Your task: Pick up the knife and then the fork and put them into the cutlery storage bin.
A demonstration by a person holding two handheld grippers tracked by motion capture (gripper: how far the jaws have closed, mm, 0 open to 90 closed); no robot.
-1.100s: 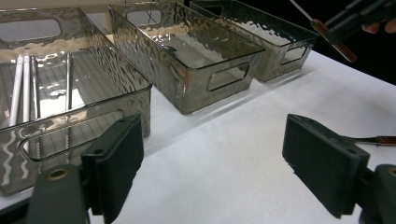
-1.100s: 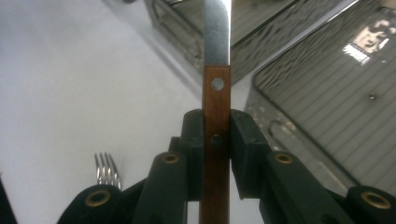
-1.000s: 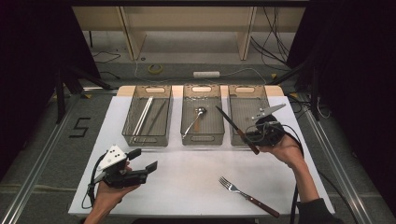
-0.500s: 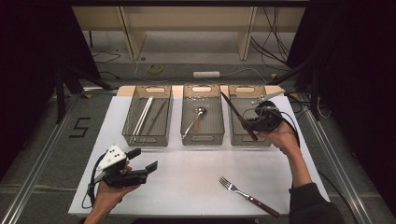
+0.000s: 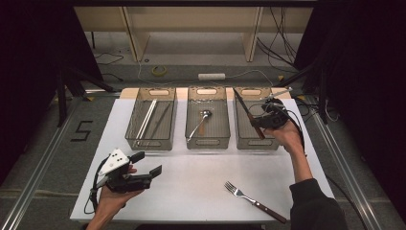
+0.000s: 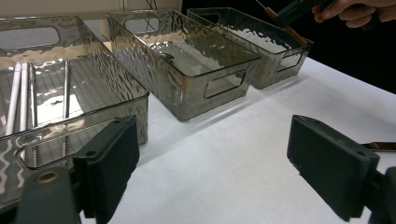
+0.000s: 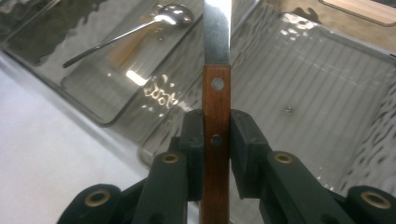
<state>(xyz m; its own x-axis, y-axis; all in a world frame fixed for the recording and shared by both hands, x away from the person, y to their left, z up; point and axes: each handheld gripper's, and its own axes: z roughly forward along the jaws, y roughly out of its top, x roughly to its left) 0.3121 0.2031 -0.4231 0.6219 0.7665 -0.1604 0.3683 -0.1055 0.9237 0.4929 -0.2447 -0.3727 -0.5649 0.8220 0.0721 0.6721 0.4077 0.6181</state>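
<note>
My right gripper [image 5: 259,123] is shut on the wooden handle of a knife [image 5: 243,106] and holds it over the right-hand clear bin [image 5: 276,144], blade pointing to the far left. In the right gripper view the handle [image 7: 216,140] is clamped between the jaws and the blade [image 7: 217,28] rises above the bin floor. My left gripper [image 5: 148,163] rests at the table's near left, open and empty, its pads [image 6: 112,163] wide apart. A wood-handled fork [image 5: 253,202] lies on the white table near the front right.
Three clear bins stand in a row at the back. The left bin [image 5: 140,143] holds long thin sticks, and the middle bin [image 5: 208,142] holds a spoon [image 5: 200,120]. Dark floor, cables and a wooden shelf lie beyond the table's [image 5: 191,177] edges.
My right gripper has carried the knife away from me and a little right, from the bin's near edge to over the right bin. The left gripper has stayed still.
</note>
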